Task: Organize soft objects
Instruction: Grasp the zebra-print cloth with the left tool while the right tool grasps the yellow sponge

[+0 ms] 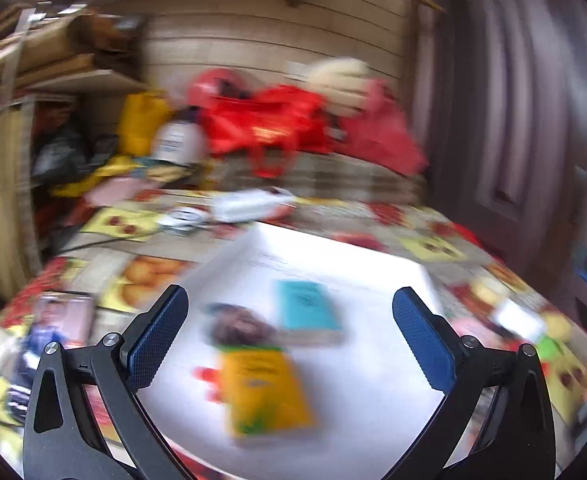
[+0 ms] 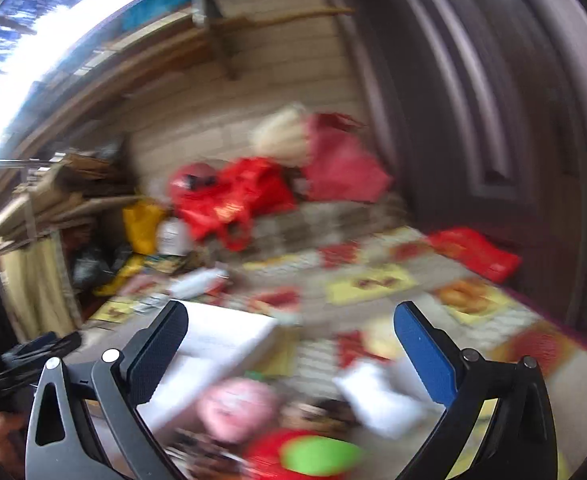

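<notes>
Both views are motion-blurred. My left gripper [image 1: 289,316] is open and empty above a white tray [image 1: 373,264]. In the tray lie a yellow packet [image 1: 265,392], a teal packet [image 1: 305,308] and a brown soft thing [image 1: 237,324]. My right gripper [image 2: 291,344] is open and empty above the patterned tablecloth [image 2: 373,284]. Below it lie a pink soft thing [image 2: 237,408], a red and green one [image 2: 313,456] and a white one [image 2: 377,396]. The white tray [image 2: 221,344] shows at the left of the right wrist view.
Red bags [image 1: 277,124], a cream plush [image 1: 341,80], a white bottle [image 1: 177,140] and a yellow bag [image 1: 141,120] are piled at the table's back by the wall. A white box [image 1: 245,204] lies behind the tray. A dark door [image 1: 525,100] stands at the right.
</notes>
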Available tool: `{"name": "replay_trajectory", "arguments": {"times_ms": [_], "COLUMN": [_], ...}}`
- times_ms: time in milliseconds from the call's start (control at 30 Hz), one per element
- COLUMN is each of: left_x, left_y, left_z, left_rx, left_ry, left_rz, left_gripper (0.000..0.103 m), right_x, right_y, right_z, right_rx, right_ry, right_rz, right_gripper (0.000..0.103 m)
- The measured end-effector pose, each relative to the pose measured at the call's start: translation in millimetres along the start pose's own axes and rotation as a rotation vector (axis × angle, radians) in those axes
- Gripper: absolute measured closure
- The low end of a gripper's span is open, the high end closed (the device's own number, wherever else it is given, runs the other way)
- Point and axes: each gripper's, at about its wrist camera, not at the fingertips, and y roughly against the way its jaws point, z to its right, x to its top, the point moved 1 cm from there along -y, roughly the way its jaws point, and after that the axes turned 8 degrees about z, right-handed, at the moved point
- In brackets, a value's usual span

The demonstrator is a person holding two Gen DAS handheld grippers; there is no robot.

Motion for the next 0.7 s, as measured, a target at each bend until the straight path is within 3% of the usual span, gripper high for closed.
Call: {"name": "replay_trajectory", "arguments": {"times_ms": [133,200,233,300,367,600,633,700], "left_x": [-11,-22,-25,-33,-39,-53,-56,-66], "left_y": [5,8,9,9,1,-48,-44,-40], "left_z": [57,97,109,142,162,172,173,179], "left_rx": [-0.273,-0.408,-0.432,-0.455,-0.461,-0.342,-0.356,-0.459], "left_ry": [-0.089,-0.184,-0.221,-0.327,-0.371,-0.335,-0.336,-0.288], "left_rz": [-0.115,-0.196,-0.213,-0.250,-0.285,-0.452,-0.460,-0.548], "left_gripper": [0.000,0.000,0.000,0.000,0.000,0.001,0.001,0.001], "right_x": [-9,-11,-11,-14,-17,-22,-22,-22], "right_y": [-2,-2,-2,-1,-4,-2,-1,0], "right_z": [46,65,77,93,98,108,110,114], "right_rx": [-0.051,-0.075,-0.082,-0.111,-0.120,-0.112,-0.111,-0.111], "right_ry": [-0.028,-0.088,-0.139,-0.218,-0.253,-0.294,-0.303,-0.324], "right_rz": [-0.102,-0.153,-0.160,-0.161,-0.179,-0.198,-0.197,-0.196], "right_gripper": [0.000,0.000,0.000,0.000,0.000,0.000,0.000,0.000]}}
